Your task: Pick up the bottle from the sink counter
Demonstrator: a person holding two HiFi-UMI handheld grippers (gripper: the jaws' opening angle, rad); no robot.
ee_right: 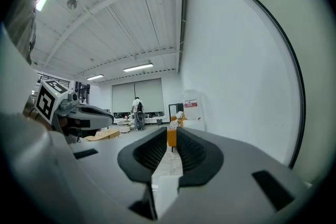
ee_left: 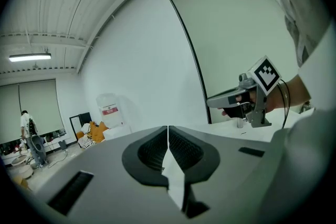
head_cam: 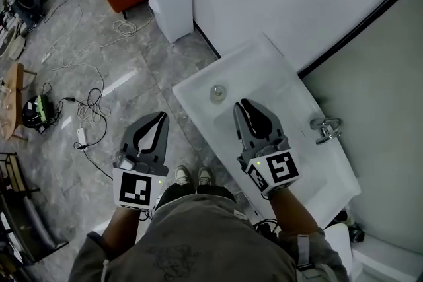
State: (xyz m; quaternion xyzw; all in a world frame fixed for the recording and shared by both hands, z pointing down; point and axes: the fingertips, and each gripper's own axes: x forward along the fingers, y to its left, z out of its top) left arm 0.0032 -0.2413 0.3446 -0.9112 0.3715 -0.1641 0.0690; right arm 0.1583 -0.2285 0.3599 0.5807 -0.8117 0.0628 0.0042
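Bottle is not in view, so its weight and best hold cannot be judged. Left gripper (head_cam: 160,117), over the floor, and right gripper (head_cam: 242,104), over the white sink (head_cam: 277,72), are empty, jaws together.

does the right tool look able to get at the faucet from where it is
Probably yes: the right tool hovers over the sink and the faucet stands just to its right, nothing between them. Its jaws are shut and would need opening.

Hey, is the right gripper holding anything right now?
No, the right gripper has its jaws shut together with nothing between them, as its own view shows.
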